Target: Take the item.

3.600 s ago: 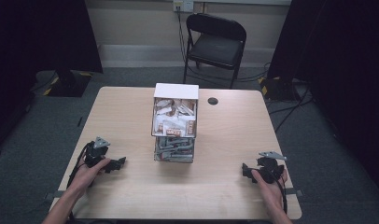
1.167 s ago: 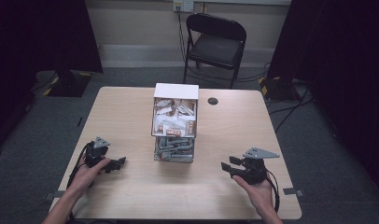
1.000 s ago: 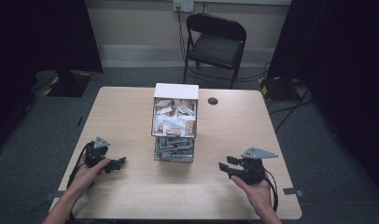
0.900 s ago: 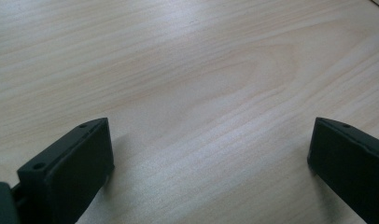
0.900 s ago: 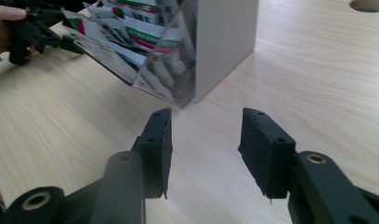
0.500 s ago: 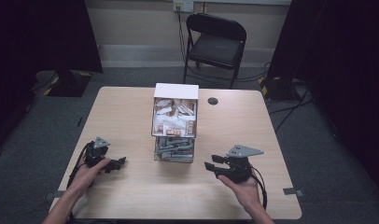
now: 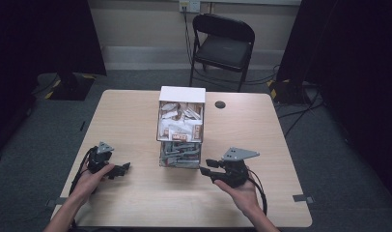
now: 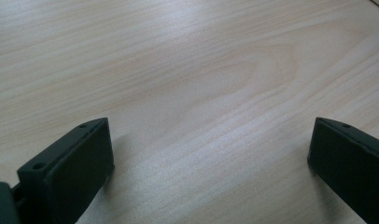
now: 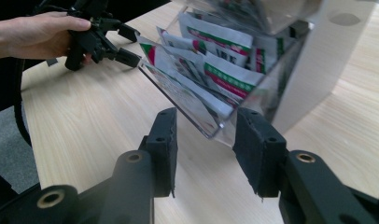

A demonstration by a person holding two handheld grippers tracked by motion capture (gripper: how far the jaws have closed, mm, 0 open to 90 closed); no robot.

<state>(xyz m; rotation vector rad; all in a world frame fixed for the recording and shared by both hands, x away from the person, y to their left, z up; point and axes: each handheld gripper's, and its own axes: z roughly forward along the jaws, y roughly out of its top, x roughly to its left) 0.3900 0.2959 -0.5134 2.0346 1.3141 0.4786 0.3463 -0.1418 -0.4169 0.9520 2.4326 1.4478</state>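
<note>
A clear two-tier dispenser (image 7: 180,130) with a white top stands mid-table, packed with white sachets (image 9: 225,74) printed in green and red. My right gripper (image 7: 206,167) sits low by the dispenser's front right corner, pointing left. In the right gripper view this gripper (image 9: 207,116) is open, and the clear lower tray's corner (image 9: 215,128) lies just beyond the gap between its jaws, not touching them. My left gripper (image 7: 125,167) rests on the table (image 7: 136,116) left of the dispenser. In the left gripper view it (image 8: 208,126) is wide open over bare wood.
A black folding chair (image 7: 223,43) stands beyond the far edge. A small black disc (image 7: 220,104) lies right of the dispenser's back. Tape marks (image 7: 300,198) sit near the front right corner. The left hand and its gripper (image 9: 103,42) lie past the dispenser.
My right gripper has travelled left from the table's right side up to the dispenser's front corner. The left gripper has stayed put.
</note>
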